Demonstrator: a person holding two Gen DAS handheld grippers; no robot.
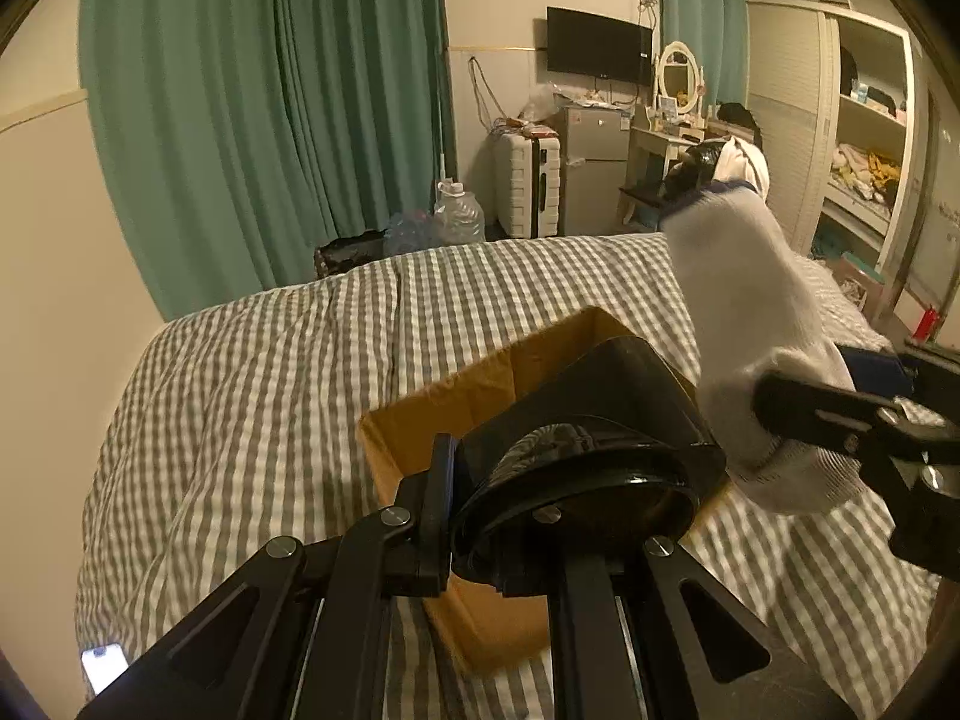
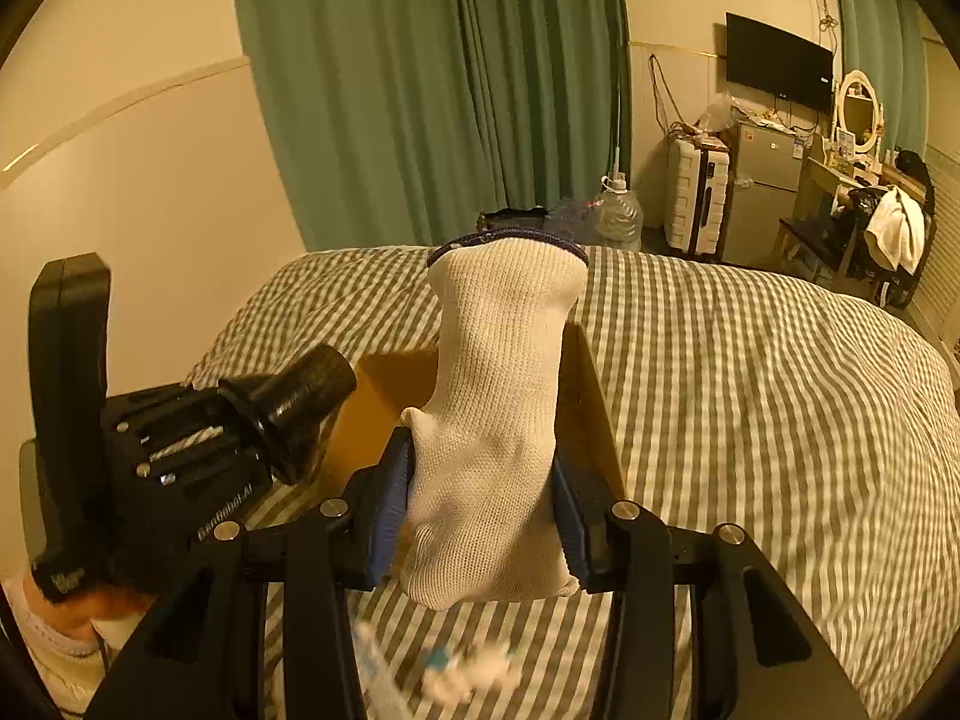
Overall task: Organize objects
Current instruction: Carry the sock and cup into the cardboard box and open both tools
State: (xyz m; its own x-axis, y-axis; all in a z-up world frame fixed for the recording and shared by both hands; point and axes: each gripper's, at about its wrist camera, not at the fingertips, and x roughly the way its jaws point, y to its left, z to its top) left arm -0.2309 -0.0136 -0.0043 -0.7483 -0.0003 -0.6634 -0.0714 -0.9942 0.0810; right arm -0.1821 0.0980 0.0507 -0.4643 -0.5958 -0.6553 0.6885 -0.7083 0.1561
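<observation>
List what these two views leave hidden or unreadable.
- Cardboard box interior: left wrist view, blocked by the black object in the left gripper; right wrist view, by the white glove in the right gripper.
- Small white-and-blue item on the bedspread: right wrist view, too blurred to identify.

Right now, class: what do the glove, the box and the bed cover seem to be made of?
Glove: white knitted yarn, probably cotton; the ribbed weave shows, matte.
Box: brown corrugated cardboard, dull, with folded flaps.
Bed cover: soft woven fabric, grey-and-white check, wrinkled.

Cream walls, green curtains, checked bed, wall television, white wardrobe, warm light
</observation>
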